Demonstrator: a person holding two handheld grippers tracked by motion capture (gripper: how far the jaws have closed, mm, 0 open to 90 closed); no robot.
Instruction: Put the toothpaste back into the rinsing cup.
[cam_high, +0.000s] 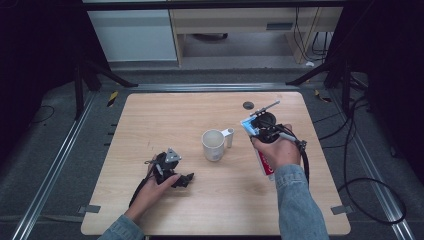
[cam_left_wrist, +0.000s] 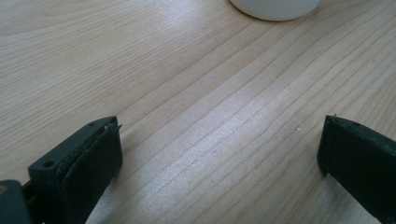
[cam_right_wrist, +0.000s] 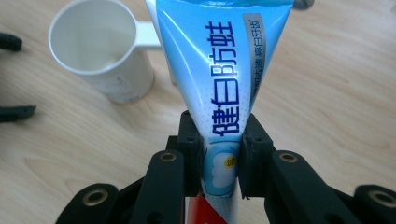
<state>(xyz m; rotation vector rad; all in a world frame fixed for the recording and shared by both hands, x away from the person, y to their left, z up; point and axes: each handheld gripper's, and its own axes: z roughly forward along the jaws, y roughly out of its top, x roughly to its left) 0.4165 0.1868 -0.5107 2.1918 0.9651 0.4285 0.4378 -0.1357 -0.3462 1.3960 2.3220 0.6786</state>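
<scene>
A pale wooden table (cam_high: 165, 115) bears a white cup (cam_high: 213, 145) near its middle, handle turned toward the person's right. Just right of the cup, the right gripper (cam_right_wrist: 219, 154) is clamped on a blue-and-white toothpaste tube (cam_right_wrist: 219, 70), its jaws pressing the tube's flat sides and holding it clear of the tabletop. The left gripper (cam_high: 186, 179) rests on the table well left of the cup, jaws wide apart over bare wood.
</scene>
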